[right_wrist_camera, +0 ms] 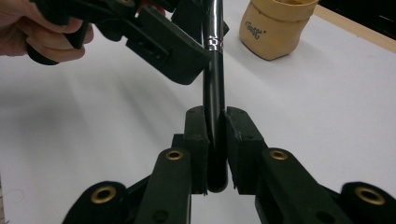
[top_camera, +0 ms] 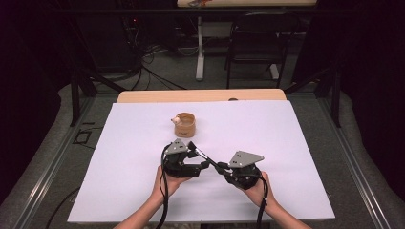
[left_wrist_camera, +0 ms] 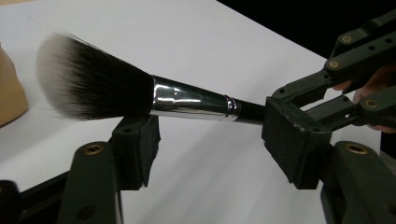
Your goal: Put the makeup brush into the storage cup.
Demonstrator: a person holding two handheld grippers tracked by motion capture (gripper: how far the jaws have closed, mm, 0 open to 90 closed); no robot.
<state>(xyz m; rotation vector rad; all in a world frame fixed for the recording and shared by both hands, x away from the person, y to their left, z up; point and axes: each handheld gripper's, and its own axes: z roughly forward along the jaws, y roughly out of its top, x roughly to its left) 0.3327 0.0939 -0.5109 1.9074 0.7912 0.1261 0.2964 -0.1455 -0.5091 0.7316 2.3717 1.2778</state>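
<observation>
— Above the white sheet (top_camera: 143, 191), where is the brush (left_wrist_camera: 140, 95) held?

— Between the two grippers, near the person's edge, short of the tan pot (top_camera: 185, 125). Going left to right: the bristles lie at the left gripper (top_camera: 188, 155), the metal collar sits over its gap, and the black handle runs on into the right gripper (right_wrist_camera: 216, 154).

— How are the jaws set?

— The left gripper's are half parted, with nothing pressed between the pads. The right gripper's are clamped on the handle's end.

— And the hands?

— Both are kept low, palms up under the tools, angled towards each other along the brush's length; the left is nearer the pot
</observation>
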